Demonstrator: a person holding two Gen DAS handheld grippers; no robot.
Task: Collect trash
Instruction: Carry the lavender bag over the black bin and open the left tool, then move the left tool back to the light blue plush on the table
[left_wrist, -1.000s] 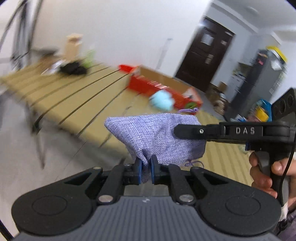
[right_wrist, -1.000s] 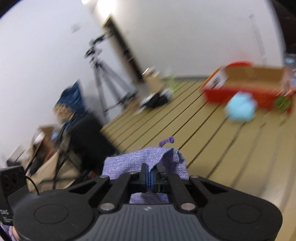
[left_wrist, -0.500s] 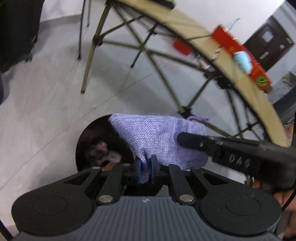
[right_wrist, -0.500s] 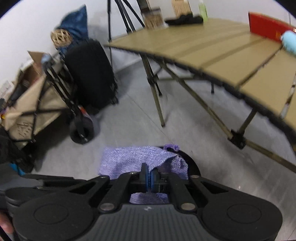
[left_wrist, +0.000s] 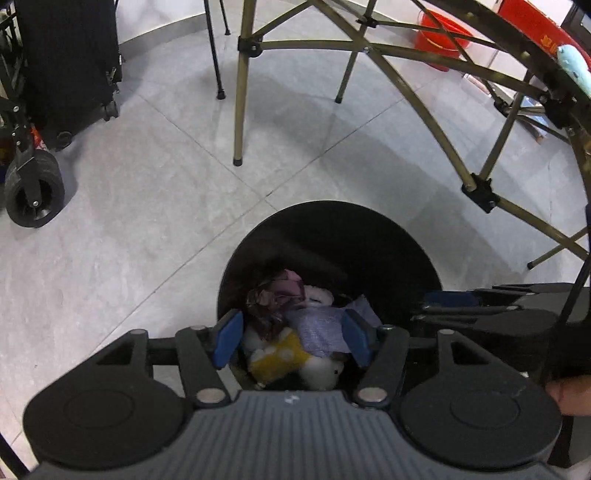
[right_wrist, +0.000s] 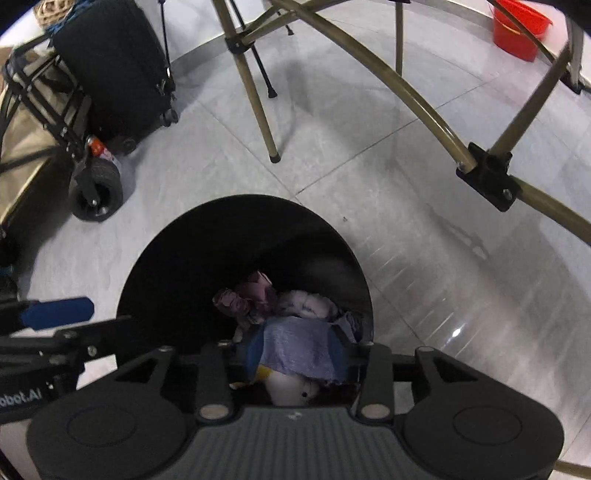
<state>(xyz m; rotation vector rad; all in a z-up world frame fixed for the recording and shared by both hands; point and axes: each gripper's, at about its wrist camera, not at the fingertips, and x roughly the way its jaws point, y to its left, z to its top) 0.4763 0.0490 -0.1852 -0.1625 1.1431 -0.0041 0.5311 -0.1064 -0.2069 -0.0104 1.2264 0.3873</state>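
A round black trash bin (left_wrist: 332, 225) stands on the grey tile floor, also in the right wrist view (right_wrist: 207, 236). The purple cloth pouch (left_wrist: 321, 326) lies inside it on other trash, also in the right wrist view (right_wrist: 299, 349). My left gripper (left_wrist: 291, 338) hangs open over the bin's near rim, holding nothing. My right gripper (right_wrist: 297, 352) is open above the bin, its blue pads either side of the pouch below. The right gripper shows from the side in the left wrist view (left_wrist: 480, 306).
In the bin lie a crumpled pink wrapper (left_wrist: 280, 291), a yellow item (left_wrist: 277, 356) and a white soft item (right_wrist: 291, 391). Folding table legs (left_wrist: 240, 85) stand just behind. A black suitcase (right_wrist: 114, 62), a cart wheel (right_wrist: 98, 194) and a red bucket (right_wrist: 517, 26) sit around.
Both grippers opened and let go of the purple pouch, which dropped into the bin. Both grippers now hang closer over the bin.
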